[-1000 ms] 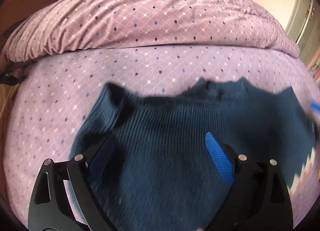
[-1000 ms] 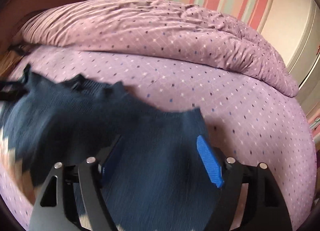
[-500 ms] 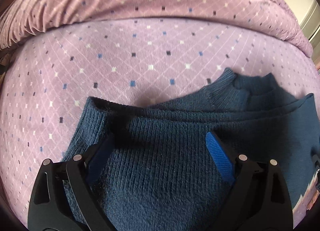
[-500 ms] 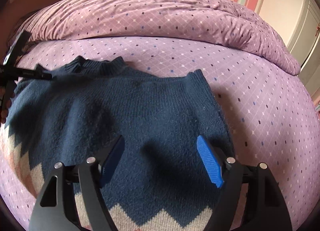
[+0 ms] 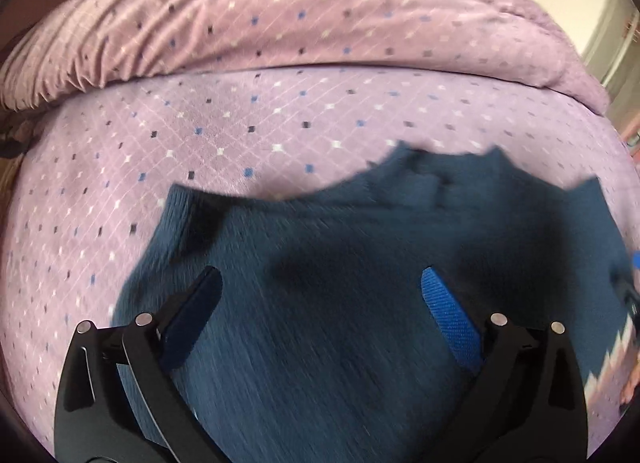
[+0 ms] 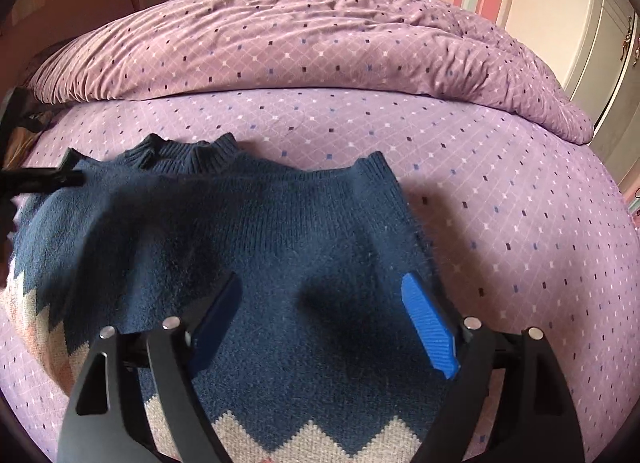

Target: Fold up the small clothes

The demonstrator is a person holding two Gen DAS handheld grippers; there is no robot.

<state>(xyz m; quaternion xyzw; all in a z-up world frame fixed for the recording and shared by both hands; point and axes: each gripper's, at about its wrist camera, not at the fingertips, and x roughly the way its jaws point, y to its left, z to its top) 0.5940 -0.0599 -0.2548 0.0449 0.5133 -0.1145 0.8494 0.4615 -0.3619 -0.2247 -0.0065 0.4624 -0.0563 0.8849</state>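
The sweater point(image 6: 280, 247) lies flat on the bed point(image 6: 500, 191), collar point(image 6: 188, 155) at the far edge, cream zigzag hem band toward you. It sits on the near-left part of the mattress; the rumpled duvet point(image 6: 320, 43) is well apart at the far side.

Handling, as I judge it: thick soft knit, limp, light, not fragile. It will drape and stretch rather than hold a crease, and the fuzzy surface should grip the pads well, so slipping is unlikely. The risk is dragging the lower layer or bunching the bedsheet with it.

Where to hold: pinch at edges, not mid-panel. Take the far right shoulder corner point(image 6: 372, 163) with your right, and the far left shoulder corner point(image 5: 180, 199) with your left. Pinch both layers there.

Your right gripper point(image 6: 320, 323) is spread wide, nothing between the fingers, hovering over the middle of the navy body; I can't tell whether the tips touch the knit. Your left gripper point(image 5: 320, 319) is likewise wide apart and empty over the left half; that view is motion-blurred, so contact is unclear.
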